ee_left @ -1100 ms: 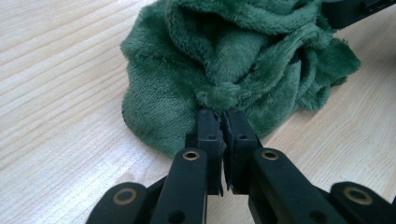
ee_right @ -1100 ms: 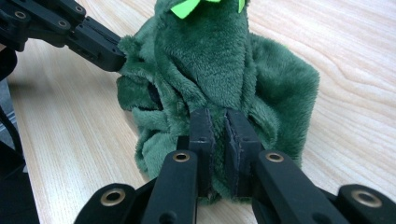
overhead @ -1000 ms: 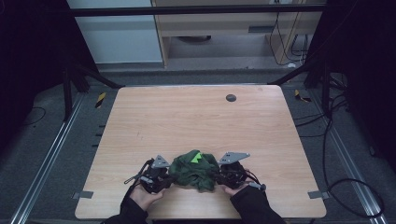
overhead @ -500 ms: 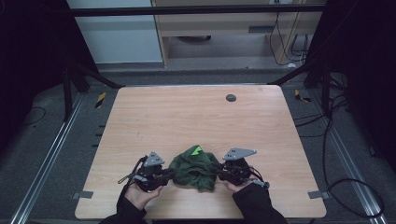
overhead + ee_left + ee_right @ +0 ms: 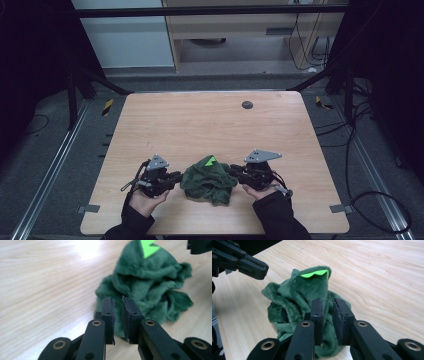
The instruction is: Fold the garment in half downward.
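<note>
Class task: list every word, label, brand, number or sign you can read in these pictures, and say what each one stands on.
None: no readable text in any view.
The cloth bears a bright green patch, blank, with no letters.
The yellow-and-black striped markers on the floor are warning stripes, not words.

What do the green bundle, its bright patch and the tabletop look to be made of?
Green bundle: soft plush or fleece cloth, going by its fuzzy nap and limp crumpled folds. Bright patch: smooth, flat lime-green material, perhaps felt or a printed label; the exact kind is unclear. Tabletop: light wood-grain surface with a slight sheen under the lamp glare, likely laminate rather than solid wood.
</note>
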Tool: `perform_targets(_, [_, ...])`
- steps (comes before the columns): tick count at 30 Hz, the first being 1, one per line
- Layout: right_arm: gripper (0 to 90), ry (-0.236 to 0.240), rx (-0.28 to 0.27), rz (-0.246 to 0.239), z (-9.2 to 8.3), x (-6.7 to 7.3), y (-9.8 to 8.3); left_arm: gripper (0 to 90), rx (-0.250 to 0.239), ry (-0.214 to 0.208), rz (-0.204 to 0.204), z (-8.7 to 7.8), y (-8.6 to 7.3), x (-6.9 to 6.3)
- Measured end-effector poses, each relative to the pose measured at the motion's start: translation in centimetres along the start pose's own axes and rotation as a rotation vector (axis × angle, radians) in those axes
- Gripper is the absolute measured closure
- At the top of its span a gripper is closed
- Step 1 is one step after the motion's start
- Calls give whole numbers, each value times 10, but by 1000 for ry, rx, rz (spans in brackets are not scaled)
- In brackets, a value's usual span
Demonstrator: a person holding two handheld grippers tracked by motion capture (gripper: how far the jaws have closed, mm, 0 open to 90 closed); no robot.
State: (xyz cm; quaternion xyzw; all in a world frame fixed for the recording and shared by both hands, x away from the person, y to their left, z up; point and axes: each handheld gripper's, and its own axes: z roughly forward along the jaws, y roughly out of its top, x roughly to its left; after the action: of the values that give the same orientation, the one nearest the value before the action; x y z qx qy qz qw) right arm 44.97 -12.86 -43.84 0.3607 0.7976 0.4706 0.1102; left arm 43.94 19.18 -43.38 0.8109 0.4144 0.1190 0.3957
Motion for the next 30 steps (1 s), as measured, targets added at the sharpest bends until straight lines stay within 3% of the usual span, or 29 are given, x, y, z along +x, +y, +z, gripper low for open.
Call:
perform_targets(10, [872,-59,-7,40,6,-19,9,872,-60,55,-5,9,16,13])
perform_targets(18, [900,-69,-5,34,19,-23,16,898,-87,56,-8,22,30,18])
perform_targets(30, [900,-59,32,36,41,-21,16,899,-42,20,8,51,34,17])
